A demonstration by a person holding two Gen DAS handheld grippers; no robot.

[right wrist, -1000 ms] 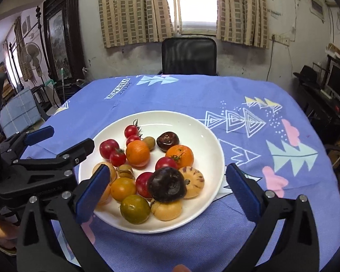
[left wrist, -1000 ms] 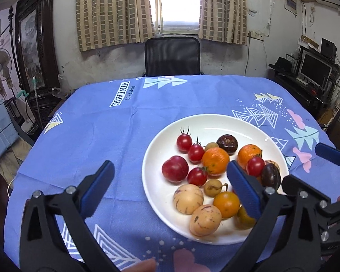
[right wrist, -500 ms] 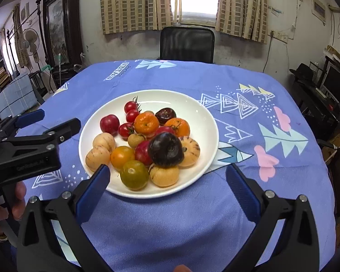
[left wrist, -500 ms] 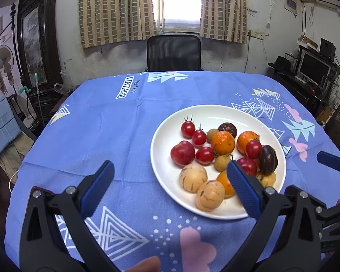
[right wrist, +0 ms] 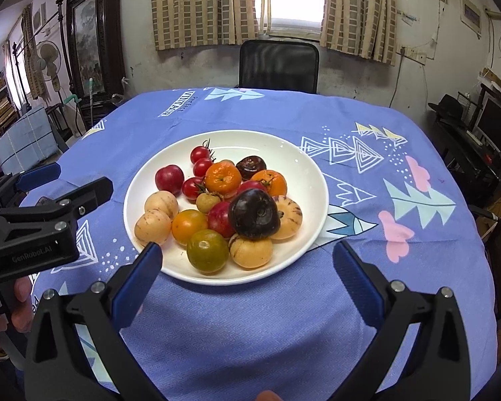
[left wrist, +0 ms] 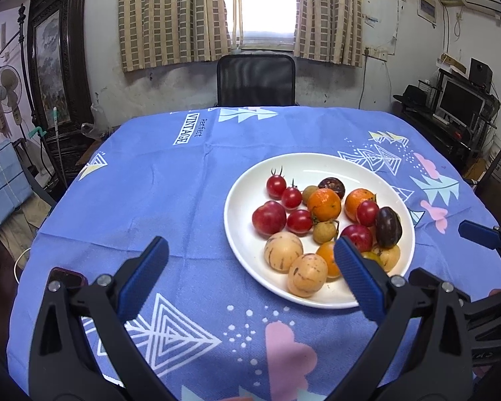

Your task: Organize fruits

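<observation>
Centre of the right wrist frame, white plate [right wrist: 312,180] heaped with mixed fruits [right wrist: 217,207] sits on blue tablecloth [right wrist: 250,317], right gripper [right wrist: 245,269] wide and empty at lower frame, left gripper [left wrist: 250,272] wide and empty, black chair [right wrist: 279,65] beyond the table.

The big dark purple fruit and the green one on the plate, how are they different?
The dark purple fruit looks wrinkly and sits atop others; the green fruit looks smooth and rests on the plate. The purple one looks bigger. Both are round.
</observation>
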